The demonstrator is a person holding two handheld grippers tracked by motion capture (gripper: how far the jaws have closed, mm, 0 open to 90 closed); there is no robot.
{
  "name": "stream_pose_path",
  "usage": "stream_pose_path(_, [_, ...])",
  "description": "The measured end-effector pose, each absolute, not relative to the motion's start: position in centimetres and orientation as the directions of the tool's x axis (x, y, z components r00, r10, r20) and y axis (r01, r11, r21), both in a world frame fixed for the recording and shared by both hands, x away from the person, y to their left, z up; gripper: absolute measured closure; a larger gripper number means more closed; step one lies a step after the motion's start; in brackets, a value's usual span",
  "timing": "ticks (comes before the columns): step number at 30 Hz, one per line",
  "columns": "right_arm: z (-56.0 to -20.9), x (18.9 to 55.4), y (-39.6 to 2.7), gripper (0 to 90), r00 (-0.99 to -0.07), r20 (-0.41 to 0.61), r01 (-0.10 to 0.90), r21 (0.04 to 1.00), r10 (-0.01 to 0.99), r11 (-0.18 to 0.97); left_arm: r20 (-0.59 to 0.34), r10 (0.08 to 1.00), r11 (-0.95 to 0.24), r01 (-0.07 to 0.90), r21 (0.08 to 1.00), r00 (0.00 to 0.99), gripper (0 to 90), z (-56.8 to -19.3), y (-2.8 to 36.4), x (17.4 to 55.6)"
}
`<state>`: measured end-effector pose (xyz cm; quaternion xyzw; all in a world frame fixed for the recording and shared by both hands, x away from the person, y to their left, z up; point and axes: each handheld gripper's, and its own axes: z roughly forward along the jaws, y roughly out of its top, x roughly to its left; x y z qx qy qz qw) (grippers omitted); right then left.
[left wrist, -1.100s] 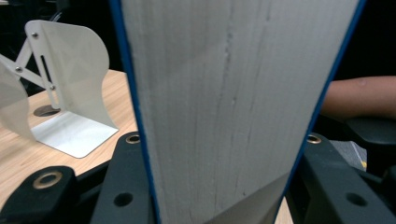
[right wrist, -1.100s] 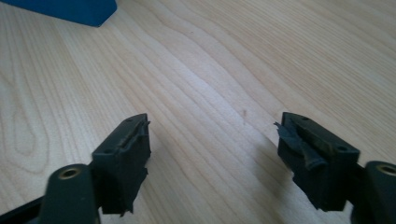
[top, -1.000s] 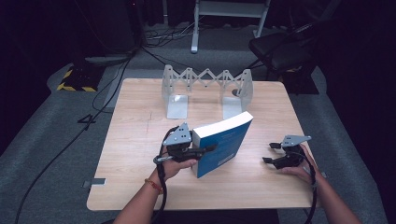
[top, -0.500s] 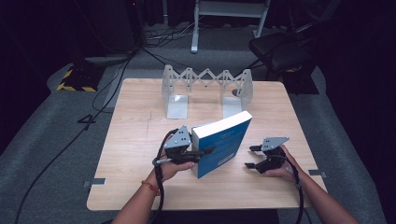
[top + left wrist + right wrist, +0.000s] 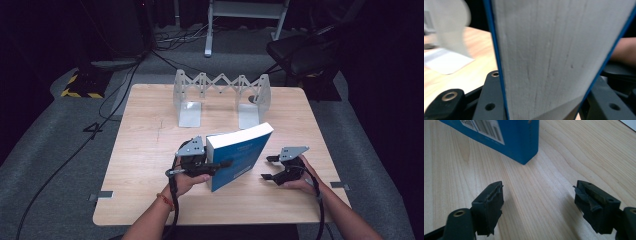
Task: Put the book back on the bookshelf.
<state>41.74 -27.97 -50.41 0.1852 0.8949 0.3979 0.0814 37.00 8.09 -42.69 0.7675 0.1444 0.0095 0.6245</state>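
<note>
Book (image 5: 239,154) upright in left claw (image 5: 212,165), bare table (image 5: 150,150) around

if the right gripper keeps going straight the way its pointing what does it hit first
Most likely the blue book: the right gripper, jaws open and empty, points across bare table at the book's lower corner, slightly left of centre, so it might just graze it.

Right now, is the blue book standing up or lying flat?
Standing, tilted: the blue book rests on its lower edge, clamped by the left tool.

Glossy book (image 5: 239,155) – matt wooden table (image 5: 145,150).
</note>
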Motion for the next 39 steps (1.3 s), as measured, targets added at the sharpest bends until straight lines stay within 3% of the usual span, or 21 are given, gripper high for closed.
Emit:
stream_pose_path(4, [-50.4,41.5,-28.5,23.4,-0.916,-0.006,0.265,0.742,0.402,0.616,-0.199,0.148,-0.17,0.223,0.96,0.969,57.7,-42.7,7.9,36.7])
stream_pose_path(11, [-50.4,40.9,-29.3,23.4,-0.92,-0.006,0.258,0.744,0.392,0.616,-0.18,0.058,-0.204,0.188,0.961,0.982,58.4,-42.2,7.9,36.0])
stream_pose_path(23, [-50.3,40.2,-28.8,27.4,-0.946,-0.019,0.199,0.754,0.323,0.626,-0.071,0.133,-0.306,0.109,0.946,0.989,56.4,-41.1,8.2,35.4])
stream_pose_path(27, [-50.1,40.0,-28.2,28.2,-0.957,0.012,0.19,0.783,0.291,0.592,-0.032,0.212,-0.336,0.103,0.936,0.977,48.5,-41.1,8.8,34.6])
stream_pose_path(29, [-50.0,39.9,-27.7,28.0,-0.957,-0.023,0.164,0.779,0.289,0.605,-0.009,0.235,-0.349,0.093,0.932,0.972,49.2,-41.1,9.1,34.2])
stream_pose_path(39, [-50.1,39.7,-27.8,30.0,-0.973,0.036,0.173,0.77,0.229,0.614,0.007,0.251,-0.358,0.086,0.93,0.968,53.6,-41.6,9.4,33.4])
